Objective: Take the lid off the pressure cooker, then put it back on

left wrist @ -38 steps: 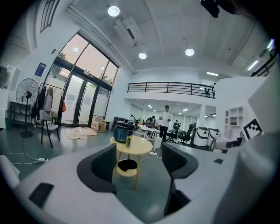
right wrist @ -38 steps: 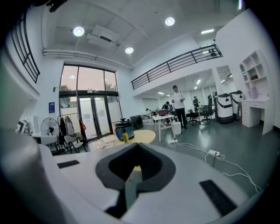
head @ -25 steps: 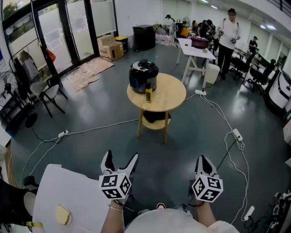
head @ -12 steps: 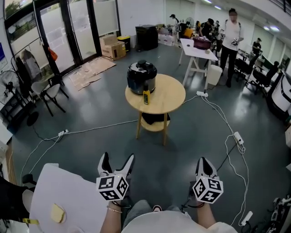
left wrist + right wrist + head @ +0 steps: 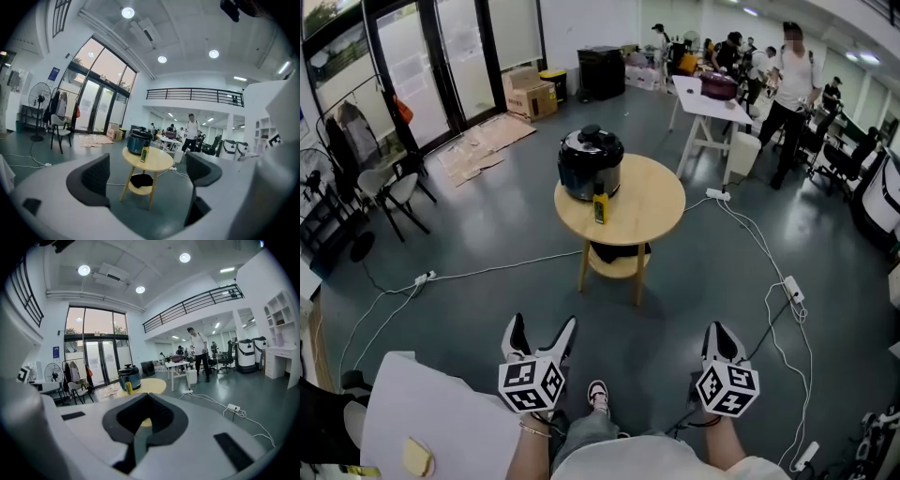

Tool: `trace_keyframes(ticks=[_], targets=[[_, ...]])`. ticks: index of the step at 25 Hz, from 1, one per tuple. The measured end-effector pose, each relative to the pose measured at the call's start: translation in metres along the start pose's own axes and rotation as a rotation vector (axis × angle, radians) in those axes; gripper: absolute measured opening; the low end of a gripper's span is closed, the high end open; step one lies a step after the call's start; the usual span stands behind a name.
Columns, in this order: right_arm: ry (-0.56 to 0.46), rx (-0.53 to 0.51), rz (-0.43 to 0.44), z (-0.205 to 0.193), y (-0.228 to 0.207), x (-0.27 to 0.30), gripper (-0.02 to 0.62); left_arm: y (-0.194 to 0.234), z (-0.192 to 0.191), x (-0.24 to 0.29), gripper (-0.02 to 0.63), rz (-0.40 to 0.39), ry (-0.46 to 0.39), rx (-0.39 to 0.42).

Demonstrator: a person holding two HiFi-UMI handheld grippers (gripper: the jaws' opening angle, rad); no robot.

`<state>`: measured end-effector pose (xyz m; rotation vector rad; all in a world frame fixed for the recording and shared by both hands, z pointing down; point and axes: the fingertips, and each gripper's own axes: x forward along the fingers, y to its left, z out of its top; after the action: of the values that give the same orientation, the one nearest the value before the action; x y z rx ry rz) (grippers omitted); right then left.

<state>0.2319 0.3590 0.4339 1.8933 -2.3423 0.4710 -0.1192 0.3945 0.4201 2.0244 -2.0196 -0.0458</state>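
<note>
The black pressure cooker (image 5: 591, 161), its lid on, stands at the back left of a round wooden table (image 5: 643, 201) several steps ahead. A small yellow bottle (image 5: 599, 204) stands just in front of it. My left gripper (image 5: 542, 334) is held low, far from the table, open with nothing between its fingers. My right gripper (image 5: 719, 336) is beside it, shut and empty. Between the open jaws in the left gripper view I see the cooker (image 5: 139, 140) and table (image 5: 152, 160). Above the shut jaws in the right gripper view, the cooker (image 5: 128, 377) shows at a distance.
White cables and power strips (image 5: 790, 284) run across the grey floor around the table. A white trestle table (image 5: 703, 103) and several people stand at the back right. Chairs (image 5: 389, 192) sit at the left, cardboard boxes (image 5: 528, 95) by the glass doors, a white surface (image 5: 441, 417) at my lower left.
The view has shifted forward a little and a shoe has come into sight below. Both grippers keep their pose. A person at the back has walked to the right.
</note>
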Motion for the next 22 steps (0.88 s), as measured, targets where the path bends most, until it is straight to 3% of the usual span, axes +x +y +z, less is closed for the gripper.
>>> trace_keyframes(ticks=[9,15,22], targets=[[-0.003,-0.012,0.01,0.035,0.034,0.092,0.002,0.042,0.035,0.098,0.502,-0.03,0.006,-0.008],[0.016,-0.056,0.0,0.051,0.063,0.145,0.002,0.078,0.063,0.154,0.502,-0.054,-0.04,-0.043],[0.03,-0.103,-0.034,0.065,0.084,0.186,0.002,0.109,0.053,0.206,0.502,-0.072,-0.009,-0.107]])
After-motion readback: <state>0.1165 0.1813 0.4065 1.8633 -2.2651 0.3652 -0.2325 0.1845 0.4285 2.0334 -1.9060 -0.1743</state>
